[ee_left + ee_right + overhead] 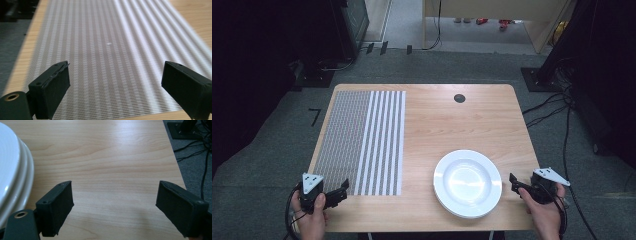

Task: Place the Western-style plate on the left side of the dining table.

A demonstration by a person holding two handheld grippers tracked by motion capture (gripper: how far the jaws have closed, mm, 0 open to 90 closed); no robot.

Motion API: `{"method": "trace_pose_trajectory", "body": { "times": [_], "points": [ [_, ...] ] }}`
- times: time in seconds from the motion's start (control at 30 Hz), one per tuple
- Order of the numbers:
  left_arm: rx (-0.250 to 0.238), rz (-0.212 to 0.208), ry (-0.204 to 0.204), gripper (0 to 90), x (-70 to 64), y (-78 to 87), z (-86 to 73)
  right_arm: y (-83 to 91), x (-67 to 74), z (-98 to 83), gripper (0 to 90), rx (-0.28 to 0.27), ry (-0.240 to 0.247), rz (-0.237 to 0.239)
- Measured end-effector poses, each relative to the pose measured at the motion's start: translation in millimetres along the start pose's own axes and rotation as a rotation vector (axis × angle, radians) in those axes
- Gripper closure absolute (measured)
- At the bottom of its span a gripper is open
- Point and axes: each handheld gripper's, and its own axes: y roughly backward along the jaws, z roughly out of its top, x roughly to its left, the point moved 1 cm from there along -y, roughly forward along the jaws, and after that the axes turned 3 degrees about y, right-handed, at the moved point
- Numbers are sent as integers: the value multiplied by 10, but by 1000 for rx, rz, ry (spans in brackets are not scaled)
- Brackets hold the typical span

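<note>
A stack of white plates [467, 182] sits on the wooden table [452, 125] at the front right; its rim [15, 172] shows at the left of the right gripper view. A striped grey and white placemat [362, 142] lies flat on the table's left half and spreads out ahead in the left gripper view [107, 50]. My left gripper [343, 189] is held low at the mat's front left corner, open, with nothing between its jaws [115, 87]. My right gripper [513, 181] hovers just right of the plates, open and empty [115, 207].
A round black cable hole [459, 98] sits near the table's far edge. Cables [557, 107] trail over the grey floor to the right. Dark equipment stands at the far left and right of the table.
</note>
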Motion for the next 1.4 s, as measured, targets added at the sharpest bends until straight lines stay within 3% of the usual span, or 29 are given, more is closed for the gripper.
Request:
{"method": "trace_pose_trajectory", "body": {
  "times": [0.1, 0.13, 0.37, 0.5, 0.87, 0.93, 1.0, 1.1, 1.23, 1.4],
  "points": [
    [8, -42, 5, 81, -126, -25, 49, 21, 29, 23, 139, -12, -10, 4],
    [8, -54, 5, 81, -167, -34, 64, 34, 61, 47, 139, -24, -1, -18],
    [13, -103, -20, 81, -418, -76, 138, 84, 124, 95, 140, -37, -9, -33],
    [9, -124, -24, 81, -533, -103, 189, 128, 136, 135, 143, -56, -48, -1],
    [22, -165, -67, 81, -948, -236, 265, 154, 227, 196, 159, -81, -39, 35],
    [18, -189, -72, 81, -1050, -263, 282, 155, 273, 202, 184, -85, -31, 32],
    [17, -194, -77, 81, -1083, -273, 286, 157, 285, 203, 193, -90, -26, 35],
    [19, -213, -83, 81, -1174, -303, 293, 164, 321, 208, 257, -101, -17, 50],
    [23, -236, -81, 82, -1276, -337, 301, 192, 358, 211, 455, -126, -22, 105],
    [32, -262, -92, 81, -1423, -371, 300, 231, 373, 210, 544, -143, -43, 141]
  ]
}}
